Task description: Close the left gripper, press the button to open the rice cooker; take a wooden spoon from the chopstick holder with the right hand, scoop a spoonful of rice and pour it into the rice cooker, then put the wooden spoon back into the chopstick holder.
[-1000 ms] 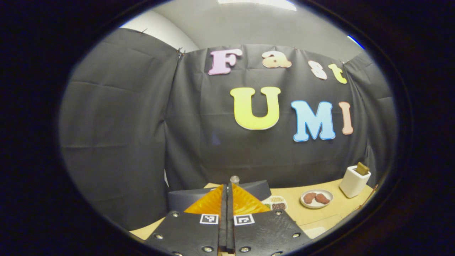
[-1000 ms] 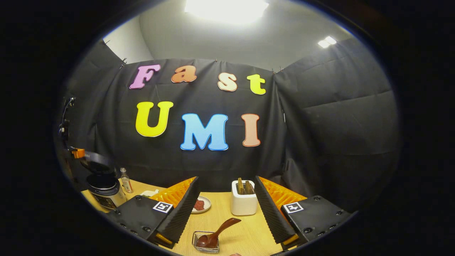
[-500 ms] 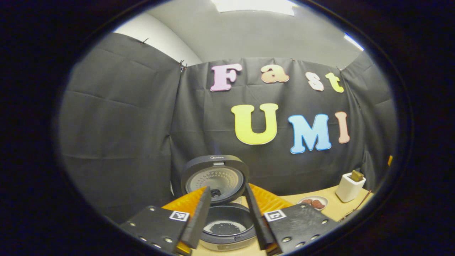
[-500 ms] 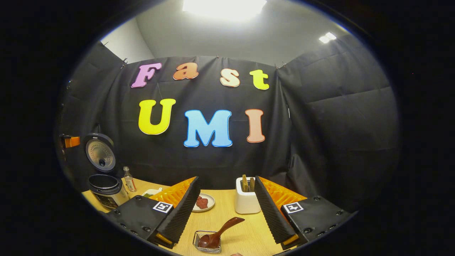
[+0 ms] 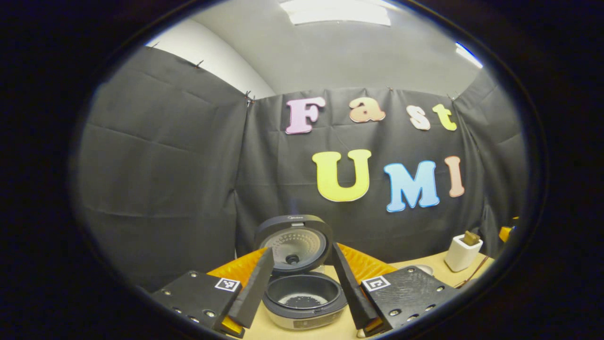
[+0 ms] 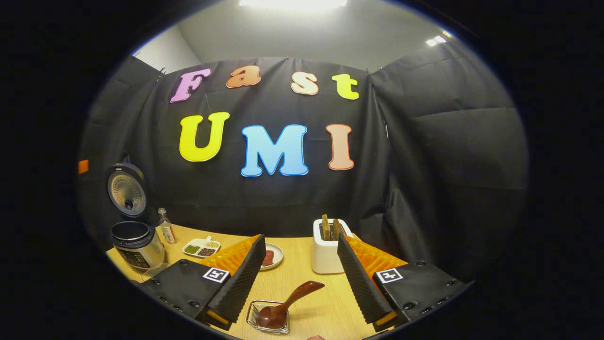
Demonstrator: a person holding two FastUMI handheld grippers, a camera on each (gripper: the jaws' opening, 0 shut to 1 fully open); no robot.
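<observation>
The rice cooker (image 5: 304, 309) stands open right in front of my left gripper (image 5: 302, 250), its lid (image 5: 295, 241) upright and a few dark grains in the pot. My left gripper is open, its fingers either side of the cooker and apart from it. In the right gripper view the cooker (image 6: 134, 243) sits far left. My right gripper (image 6: 300, 238) is open and holds nothing. Between its fingers stands the white chopstick holder (image 6: 326, 255) with wooden handles sticking up. Nearer lies a brown wooden spoon (image 6: 289, 302), bowl down in a small wire basket (image 6: 257, 314).
On the wooden table (image 6: 302, 274) sit a small bottle (image 6: 165, 226), a divided dish of beans (image 6: 203, 247) and a plate of red food (image 6: 272, 257). The chopstick holder (image 5: 462, 252) also stands far right in the left gripper view.
My left gripper went from shut to open and drew back from the cooker. The cooker lid swung up to fully open. The right gripper stayed open and tipped slightly downward.
</observation>
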